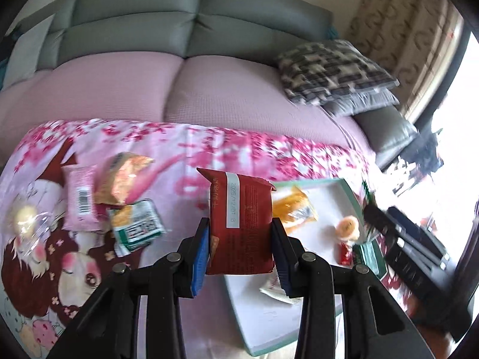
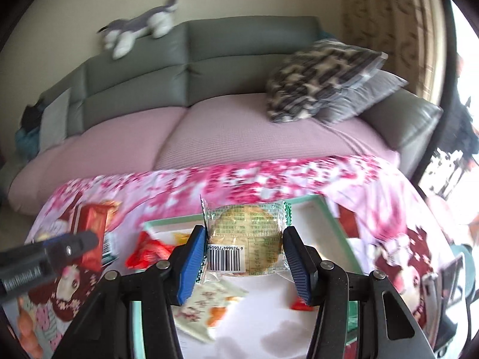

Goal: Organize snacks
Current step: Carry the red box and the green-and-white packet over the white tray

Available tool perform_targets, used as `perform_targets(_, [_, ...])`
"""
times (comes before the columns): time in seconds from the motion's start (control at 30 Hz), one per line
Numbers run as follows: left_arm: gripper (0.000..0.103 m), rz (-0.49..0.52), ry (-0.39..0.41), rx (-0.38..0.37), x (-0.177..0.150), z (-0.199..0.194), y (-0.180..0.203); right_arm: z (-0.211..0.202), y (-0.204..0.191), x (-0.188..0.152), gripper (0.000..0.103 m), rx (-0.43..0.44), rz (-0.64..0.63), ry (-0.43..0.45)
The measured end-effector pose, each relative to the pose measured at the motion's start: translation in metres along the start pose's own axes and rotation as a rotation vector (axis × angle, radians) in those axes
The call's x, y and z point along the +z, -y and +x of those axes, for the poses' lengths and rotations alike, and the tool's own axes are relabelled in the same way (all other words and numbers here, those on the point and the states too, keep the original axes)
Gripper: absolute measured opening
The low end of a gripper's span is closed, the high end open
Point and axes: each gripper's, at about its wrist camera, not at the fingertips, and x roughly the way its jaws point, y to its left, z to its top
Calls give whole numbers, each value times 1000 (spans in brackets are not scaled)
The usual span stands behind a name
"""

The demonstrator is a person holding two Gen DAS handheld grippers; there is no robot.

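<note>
My left gripper (image 1: 241,243) is shut on a dark red snack packet (image 1: 241,224) and holds it above the table, just left of the white tray with a mint rim (image 1: 350,193). My right gripper (image 2: 244,254) is shut on a clear-wrapped round biscuit with a barcode (image 2: 244,236) and holds it over the same tray (image 2: 332,218). The tray holds an orange packet (image 1: 295,211), a small round snack (image 1: 347,227), a red packet (image 2: 146,252) and a pale packet (image 2: 209,308). The left gripper and its red packet (image 2: 89,233) also show at the left of the right wrist view.
Loose snacks lie on the floral tablecloth at left: a pink packet (image 1: 79,200), an orange bag (image 1: 124,179), a green-white packet (image 1: 137,224) and a clear-wrapped pastry (image 1: 25,218). A sofa with a pink cover (image 1: 209,89) and patterned cushions (image 1: 335,71) stands behind. Dark boxes (image 1: 413,245) lie at right.
</note>
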Motion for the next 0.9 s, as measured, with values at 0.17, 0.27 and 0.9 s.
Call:
perform_targets(0.17, [41, 81, -15, -14, -9, 22, 32, 5, 28, -3, 56, -59, 49, -40])
perform_targets(0.27, [41, 115, -45, 5, -16, 38, 40, 15, 35, -9, 56, -58, 59, -80])
perform_targets(0.9, [47, 239, -90, 45, -35, 65, 72, 47, 45, -24, 58, -42, 105, -196])
